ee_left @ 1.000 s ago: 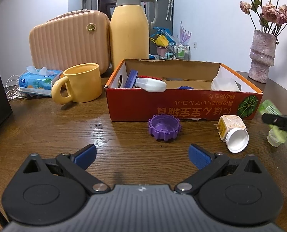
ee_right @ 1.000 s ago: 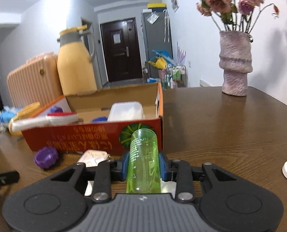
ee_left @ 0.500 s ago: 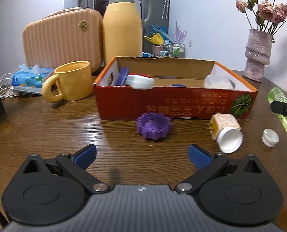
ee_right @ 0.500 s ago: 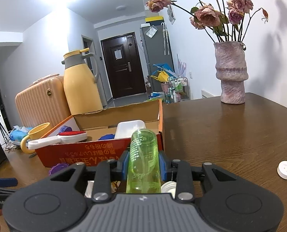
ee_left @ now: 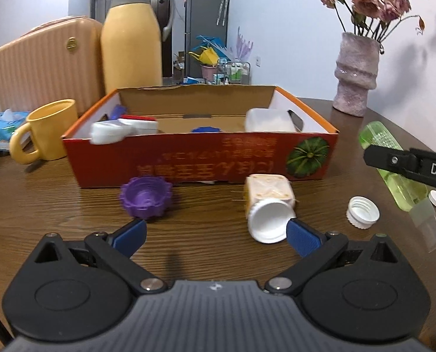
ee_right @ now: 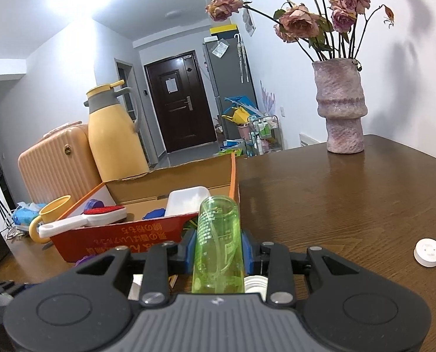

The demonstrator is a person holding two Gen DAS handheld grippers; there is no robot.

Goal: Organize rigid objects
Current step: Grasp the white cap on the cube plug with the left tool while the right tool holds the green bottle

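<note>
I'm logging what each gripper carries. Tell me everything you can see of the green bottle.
The green bottle is translucent lime plastic, cylindrical with a rounded closed end and faint printed markings. It is clamped between the blue pads of the right hand-held gripper, lifted off the table and pointing toward the red cardboard box. In the left wrist view it hangs tilted, its clear neck end lowest, apparently uncapped. Only the pads touch it.

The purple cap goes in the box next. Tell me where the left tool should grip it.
Grip the purple scalloped plastic cap across its outer rim, coming straight down from above: it sits open side up, low and round, apart from the red cardboard box. The open left tool spans it.
</note>
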